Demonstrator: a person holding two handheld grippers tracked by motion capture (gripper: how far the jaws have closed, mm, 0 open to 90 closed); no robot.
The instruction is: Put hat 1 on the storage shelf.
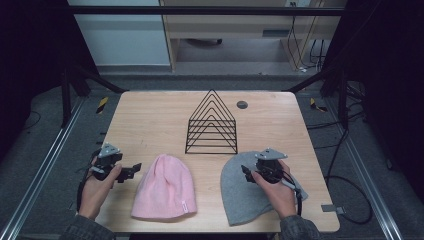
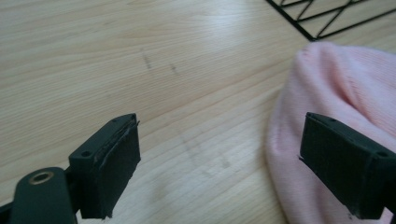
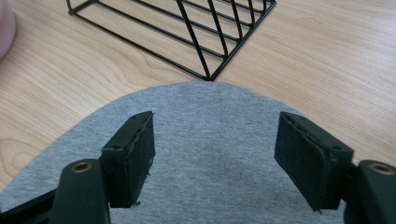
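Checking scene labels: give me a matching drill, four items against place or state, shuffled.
Column one:
1. pink beanie
2. grey beanie
3. black wire rack
4. left gripper

Column two:
A. under the right gripper
B. jaws open over bare wood
C. flat between the two grippers
D. upright, behind both beanies

Pairs: 1-C, 2-A, 3-D, 4-B

No writing, label or number can be read on anything here.

The wooden table [image 1: 150,120] bears a pink beanie [image 1: 165,187], grey beanie [image 1: 240,195] and wire rack [image 1: 212,124].
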